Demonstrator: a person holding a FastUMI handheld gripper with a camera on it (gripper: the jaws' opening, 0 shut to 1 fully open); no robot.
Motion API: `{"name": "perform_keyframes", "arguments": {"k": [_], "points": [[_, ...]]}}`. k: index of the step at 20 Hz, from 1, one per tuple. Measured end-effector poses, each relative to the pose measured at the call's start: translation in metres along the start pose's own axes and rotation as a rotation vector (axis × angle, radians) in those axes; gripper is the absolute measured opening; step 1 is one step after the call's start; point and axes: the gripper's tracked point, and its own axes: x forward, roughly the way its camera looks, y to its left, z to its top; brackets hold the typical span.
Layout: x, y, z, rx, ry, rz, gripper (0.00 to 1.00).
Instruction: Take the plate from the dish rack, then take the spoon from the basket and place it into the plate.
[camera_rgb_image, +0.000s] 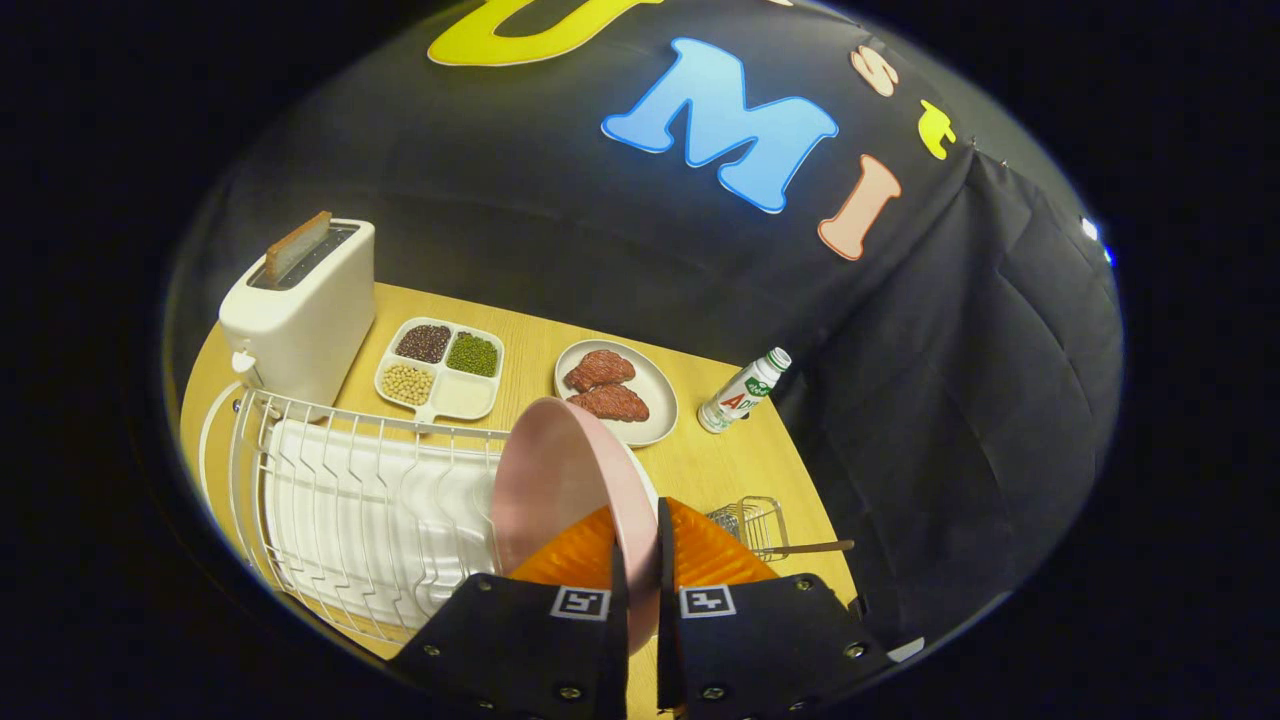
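Fingers (640, 560) pinch the rim of a smooth round plate (560, 480) — upright beside the wire dish rack (350, 500).

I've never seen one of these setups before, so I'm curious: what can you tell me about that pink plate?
The pink plate is round, smooth and glossy-looking, perhaps plastic or ceramic. It stands on edge, tilted, with its rim caught between the two fingers of the tool, which is shut on it. It sits at the right end of the white wire dish rack, above the wooden table. Whether it touches the rack cannot be told. Nothing lies on it.
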Motion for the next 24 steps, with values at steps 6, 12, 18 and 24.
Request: {"name": "perform_keyframes", "arguments": {"k": [6, 12, 18, 24], "points": [[-0.013, -0.035, 0.034, 0.128, -0.069, 0.070, 0.11], [-0.030, -0.093, 0.054, 0.215, -0.114, 0.144, 0.11], [-0.039, -0.160, 0.032, 0.316, -0.122, 0.191, 0.11], [-0.037, -0.184, -0.008, 0.336, -0.099, 0.378, 0.11]]}}
